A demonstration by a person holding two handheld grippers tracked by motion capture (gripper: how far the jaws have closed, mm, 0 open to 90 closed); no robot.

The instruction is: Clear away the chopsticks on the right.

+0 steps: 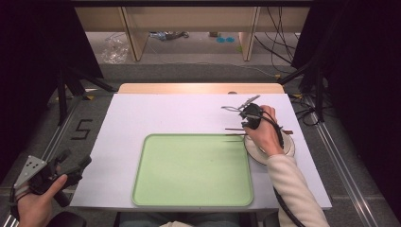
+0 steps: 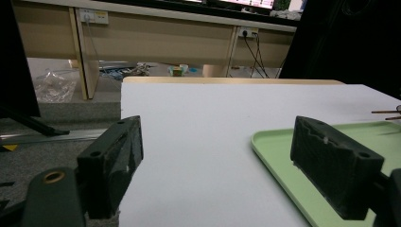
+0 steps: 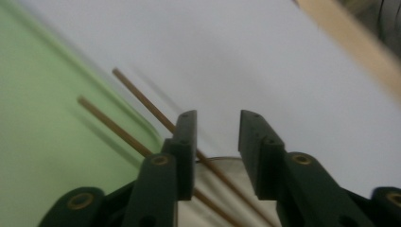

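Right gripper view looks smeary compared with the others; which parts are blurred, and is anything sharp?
Right gripper view: the chopsticks and green tray are smeared, while the right gripper jaws stay crisp. High view: evenly lit table, dark surroundings. Left gripper view: sharp throughout.

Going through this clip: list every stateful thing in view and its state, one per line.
Left gripper: open, nothing between the jaws, held off the table's left edge.
Right gripper: open, pads not pressing anything, chopsticks beside the jaws.
Chopsticks: lying across the plate, tips over the tray's rim.
Plate: upright, right of the tray.
Tray: flat, empty.
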